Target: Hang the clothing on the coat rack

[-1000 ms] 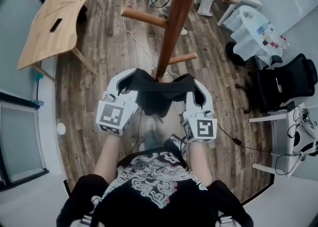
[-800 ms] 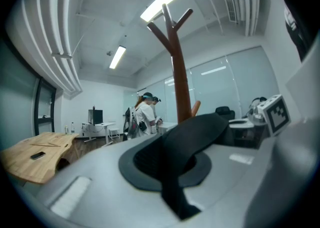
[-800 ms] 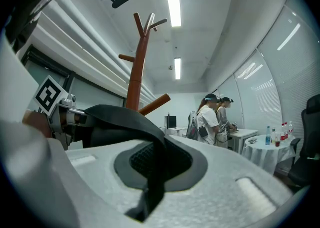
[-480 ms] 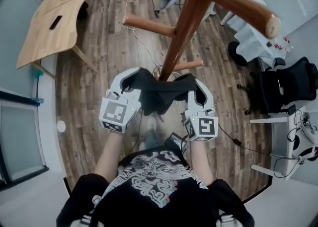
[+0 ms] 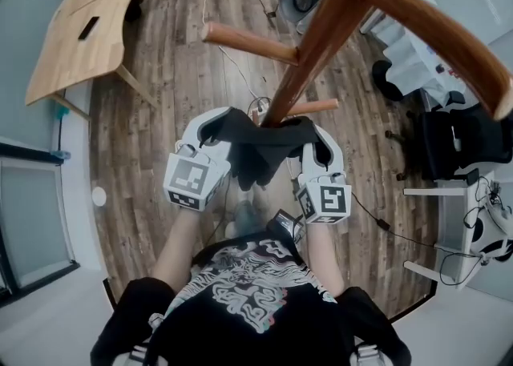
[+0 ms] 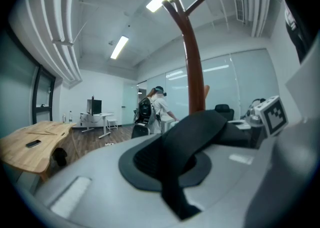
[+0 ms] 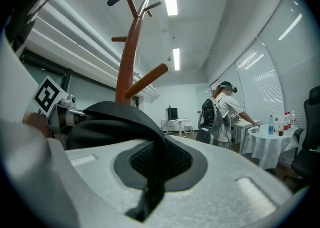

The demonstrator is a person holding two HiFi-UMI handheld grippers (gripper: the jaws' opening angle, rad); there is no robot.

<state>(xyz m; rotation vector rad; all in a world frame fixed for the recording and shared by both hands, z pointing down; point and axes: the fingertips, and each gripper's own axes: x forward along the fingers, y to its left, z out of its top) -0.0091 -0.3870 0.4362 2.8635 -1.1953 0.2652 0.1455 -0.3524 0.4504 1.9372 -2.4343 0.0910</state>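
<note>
Down in front of the person's chest, a black piece of clothing is hanging between the two grippers, close to the pole of the brown wooden coat rack. Whether the cloth is touching the pole I cannot tell.

It is looking matte and soft, plain black with no print showing. Its upper edge is running as a bunched band from one gripper across to the other and dipping a little in the middle. A looser fold is drooping below that band, nearer the left side, over the wooden floor.

The left gripper is pinching one end of the band, its jaws pressed together on the cloth. In the left gripper view the fabric is rising from the pinch as a thick folded strap and bending away to the right, with a thin tail poking out beneath.

The right gripper is clamping the other end the same way. In the right gripper view the cloth is arching up and over to the left, and a narrow strip is trailing down between the jaws.

All the pegs in view on the rack are showing bare wood, and the clothing is hanging lower than the two long ones.
</note>
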